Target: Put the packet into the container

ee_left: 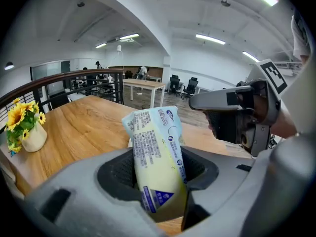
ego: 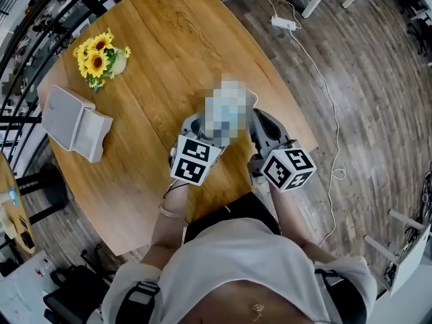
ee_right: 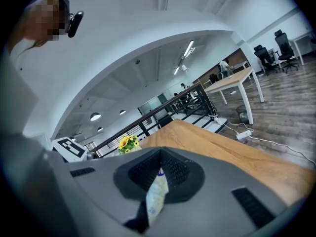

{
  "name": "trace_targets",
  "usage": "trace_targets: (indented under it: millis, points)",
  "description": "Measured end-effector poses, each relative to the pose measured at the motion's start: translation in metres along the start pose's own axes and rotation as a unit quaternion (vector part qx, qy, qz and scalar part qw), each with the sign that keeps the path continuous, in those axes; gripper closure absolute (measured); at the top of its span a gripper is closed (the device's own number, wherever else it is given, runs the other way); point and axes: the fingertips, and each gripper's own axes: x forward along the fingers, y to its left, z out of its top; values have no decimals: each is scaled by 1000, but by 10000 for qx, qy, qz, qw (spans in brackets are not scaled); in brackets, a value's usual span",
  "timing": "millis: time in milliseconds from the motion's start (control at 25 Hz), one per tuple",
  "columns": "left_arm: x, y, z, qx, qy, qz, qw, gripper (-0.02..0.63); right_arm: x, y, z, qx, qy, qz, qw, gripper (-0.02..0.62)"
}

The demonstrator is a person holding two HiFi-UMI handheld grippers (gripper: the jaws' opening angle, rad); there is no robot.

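Observation:
A pale blue and yellow packet with printed text stands upright between the jaws of my left gripper, which is shut on it. In the head view that gripper hangs above the near part of the round wooden table; a mosaic patch covers the spot between the two grippers. My right gripper is shut on a thin pale packet seen edge-on. It hangs just right of the left one, apart from the left packet. The white container sits at the table's left edge, far from both grippers.
A vase of sunflowers stands at the table's far left, behind the container. A power strip and its white cable lie on the wooden floor to the right. A black railing runs past the table's left side.

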Motion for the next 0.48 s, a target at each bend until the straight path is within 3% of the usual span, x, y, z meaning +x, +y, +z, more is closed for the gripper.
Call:
trace_targets:
  millis: [120, 240, 360, 480]
  points:
    - [7, 9, -1, -58, 33, 45, 10000, 393, 7, -3, -2, 45, 51, 31, 10000, 584]
    - [13, 7, -11, 241, 274, 22, 9993, 393, 10, -8, -4, 104, 98, 19, 9999, 584]
    - [22, 0, -26, 752, 827, -21, 9937, 393, 13, -14, -4, 158, 141, -22, 9998, 584]
    - [32, -3, -41, 1300, 1456, -58, 9807, 391, 14, -19, -4, 222, 154, -50, 9996, 584]
